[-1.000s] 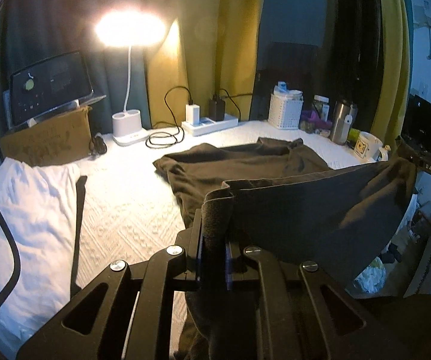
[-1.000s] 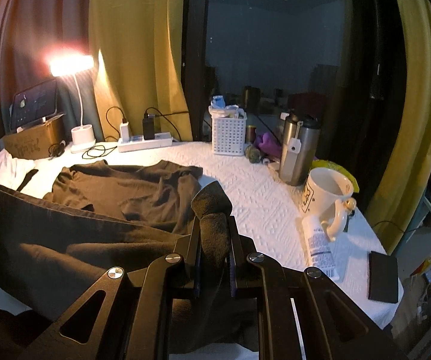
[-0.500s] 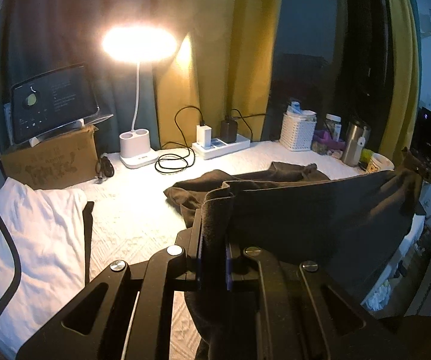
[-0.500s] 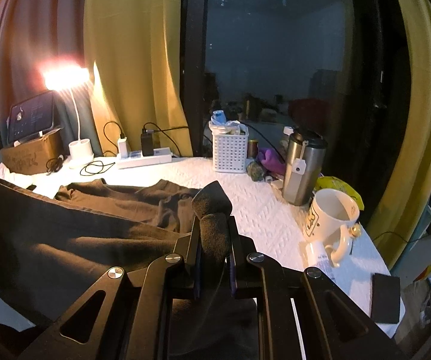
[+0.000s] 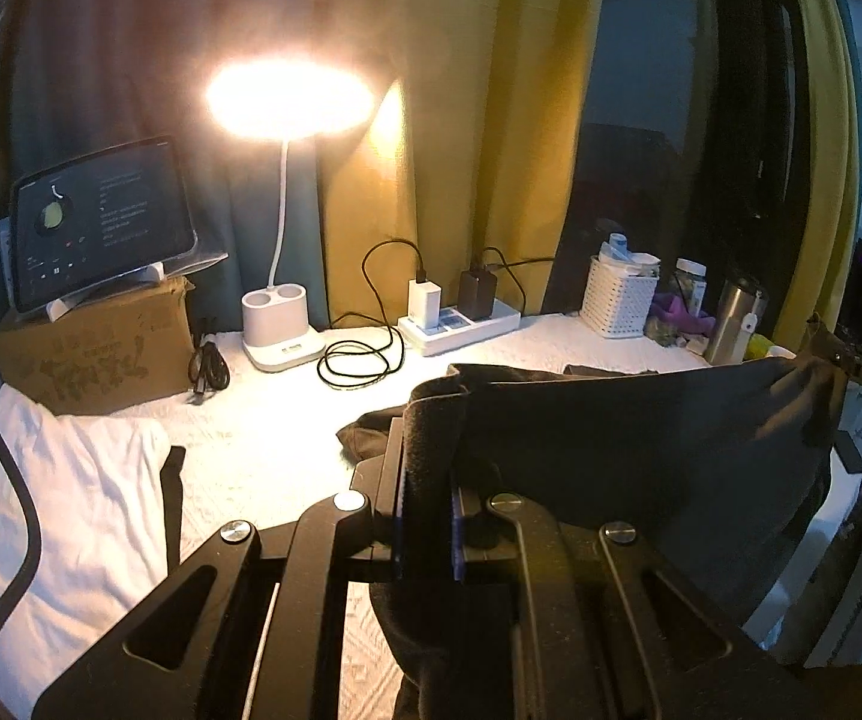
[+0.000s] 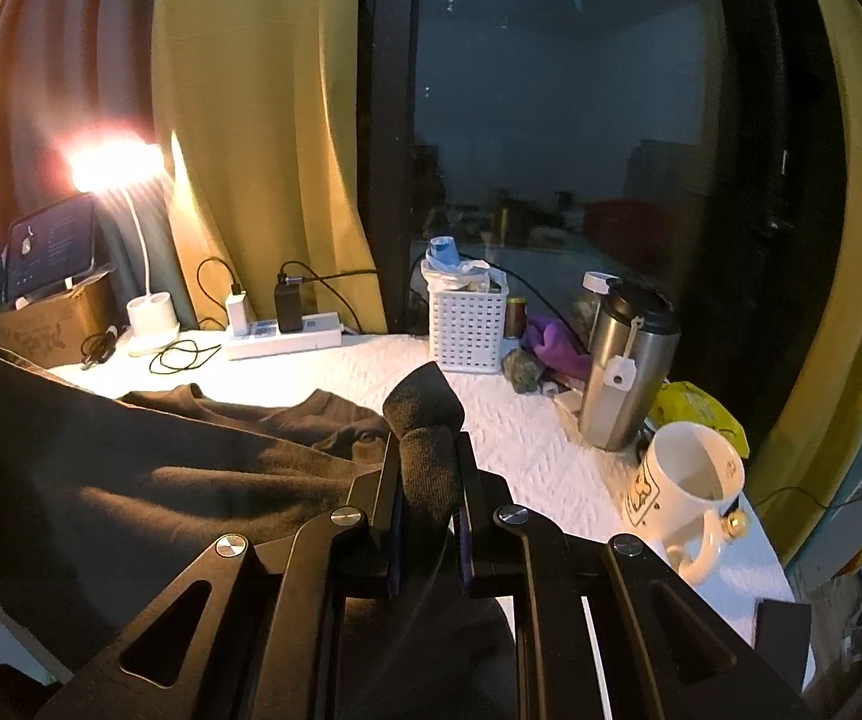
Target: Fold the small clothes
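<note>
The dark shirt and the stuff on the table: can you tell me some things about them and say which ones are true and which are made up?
1. Both grippers pinch the dark shirt. True: the left gripper and the right gripper are each shut on a bunched bit of cloth.
2. The lamp is off. False: it glows brightly.
3. The mug lies on its side. False: it stands upright, to the right of the shirt.
4. The white basket stands near the window. True.
5. The whole shirt lies flat on the table. False: one edge is held up between the grippers, and the rest trails on the table.
</note>
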`<state>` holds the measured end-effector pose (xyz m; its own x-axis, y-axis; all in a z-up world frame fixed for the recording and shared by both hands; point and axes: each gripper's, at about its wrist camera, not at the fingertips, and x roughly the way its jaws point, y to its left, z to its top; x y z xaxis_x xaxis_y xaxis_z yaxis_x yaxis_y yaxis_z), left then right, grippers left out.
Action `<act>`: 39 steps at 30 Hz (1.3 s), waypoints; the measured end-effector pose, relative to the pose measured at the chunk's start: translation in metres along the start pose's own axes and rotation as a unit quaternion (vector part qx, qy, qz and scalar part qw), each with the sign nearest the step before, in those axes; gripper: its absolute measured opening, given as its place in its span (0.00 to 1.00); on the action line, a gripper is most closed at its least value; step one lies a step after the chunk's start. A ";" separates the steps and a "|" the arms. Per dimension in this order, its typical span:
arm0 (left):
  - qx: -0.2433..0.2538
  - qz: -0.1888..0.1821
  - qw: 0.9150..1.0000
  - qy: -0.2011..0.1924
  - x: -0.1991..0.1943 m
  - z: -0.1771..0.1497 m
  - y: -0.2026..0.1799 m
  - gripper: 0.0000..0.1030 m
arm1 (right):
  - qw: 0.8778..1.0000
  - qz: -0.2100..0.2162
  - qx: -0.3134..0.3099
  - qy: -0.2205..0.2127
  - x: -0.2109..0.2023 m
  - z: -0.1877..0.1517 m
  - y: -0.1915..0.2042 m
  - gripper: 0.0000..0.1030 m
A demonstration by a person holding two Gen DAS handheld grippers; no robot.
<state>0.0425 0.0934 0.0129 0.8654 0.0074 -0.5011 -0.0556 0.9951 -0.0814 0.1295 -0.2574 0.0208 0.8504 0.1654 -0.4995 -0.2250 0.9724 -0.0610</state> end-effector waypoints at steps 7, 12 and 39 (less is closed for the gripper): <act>0.002 0.007 1.000 0.005 0.019 0.012 0.006 0.09 | 1.000 0.003 0.003 0.005 0.024 0.012 -0.002 0.13; 0.003 0.013 1.000 0.009 0.033 0.020 0.011 0.09 | 1.000 0.008 0.005 0.008 0.042 0.020 0.000 0.13; -0.016 0.043 0.993 0.106 0.186 0.019 0.061 0.09 | 0.996 0.028 0.014 0.089 0.226 0.036 0.000 0.13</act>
<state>0.2096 0.1576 -0.0695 0.7329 0.0672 -0.6770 -0.1427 0.9882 -0.0564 0.3391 -0.2141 -0.0606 0.7383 0.1893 -0.6474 -0.2533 0.9674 -0.0061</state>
